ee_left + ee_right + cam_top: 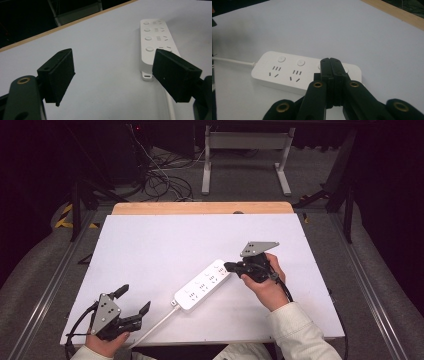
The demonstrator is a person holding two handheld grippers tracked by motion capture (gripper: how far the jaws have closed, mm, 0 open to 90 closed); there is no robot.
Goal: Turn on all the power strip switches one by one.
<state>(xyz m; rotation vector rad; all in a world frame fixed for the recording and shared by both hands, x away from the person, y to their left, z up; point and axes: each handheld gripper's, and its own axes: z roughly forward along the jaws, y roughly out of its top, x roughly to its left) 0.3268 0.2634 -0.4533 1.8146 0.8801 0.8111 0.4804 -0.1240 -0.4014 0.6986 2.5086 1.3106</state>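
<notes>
We see two hand-held grippers over a white table [150, 240] with a white power strip [202, 285] on it.

The strip lies diagonally near the table's middle, its white cable [152, 327] running toward the near edge. The right gripper [229, 266] has its jaws pressed together, tips over the strip's far end (we cannot tell whether they touch it). The left gripper [134, 300] rests near the front left corner, jaws spread wide with nothing between them, well apart from the strip.
</notes>
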